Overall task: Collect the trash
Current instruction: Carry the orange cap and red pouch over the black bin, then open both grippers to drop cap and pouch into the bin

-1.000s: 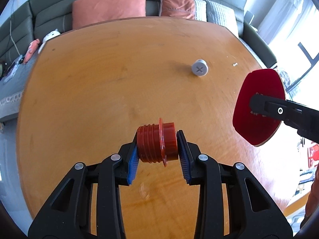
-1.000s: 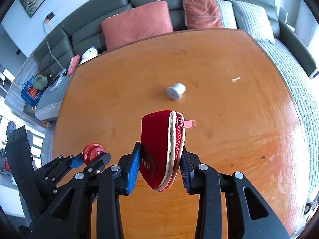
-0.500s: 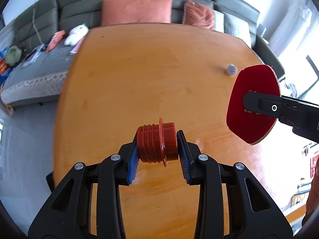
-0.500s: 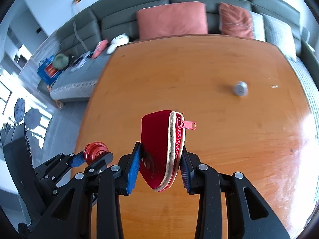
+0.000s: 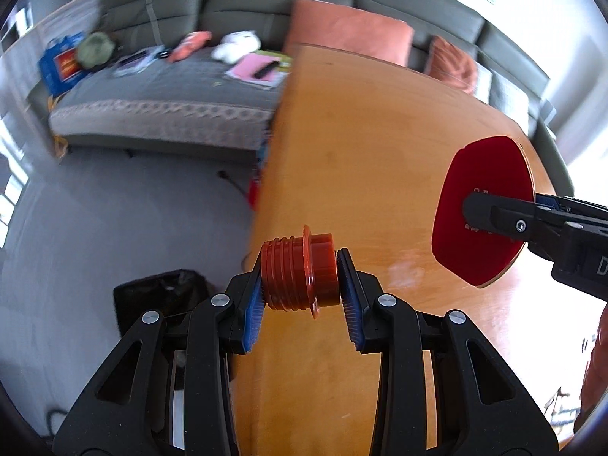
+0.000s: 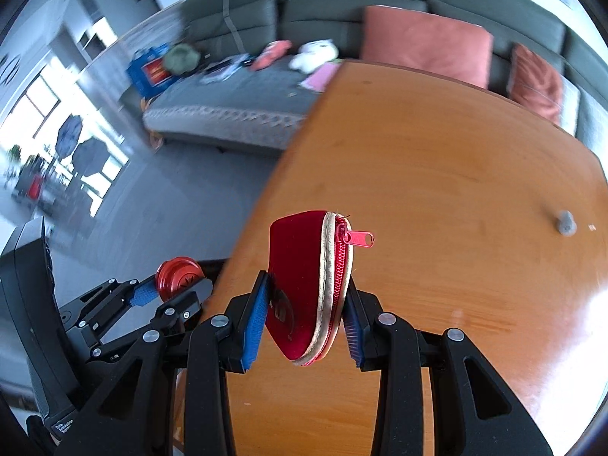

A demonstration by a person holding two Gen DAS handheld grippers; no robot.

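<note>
My left gripper point(image 5: 302, 304) is shut on an orange-red threaded plastic plug point(image 5: 300, 271), held over the left edge of the wooden table point(image 5: 380, 144). Below and to its left a black bin point(image 5: 159, 296) stands on the floor. My right gripper point(image 6: 304, 323) is shut on a red zip pouch point(image 6: 307, 285) with a pink zipper pull, above the table near the same edge. In the left wrist view the pouch point(image 5: 482, 205) shows at the right. In the right wrist view the plug point(image 6: 176, 273) and left gripper point(image 6: 171, 292) show at lower left.
A small grey cap point(image 6: 565, 222) lies on the table at the far right. A grey sofa point(image 5: 171, 114) with orange cushions point(image 5: 349, 38) and scattered items wraps behind and left of the table. Grey floor point(image 5: 114, 220) lies to the left.
Both grippers have swept left across the table to its left edge with their loads still held. The floor, sofa seat and black bin have come into view; the grey cap has slid far right.
</note>
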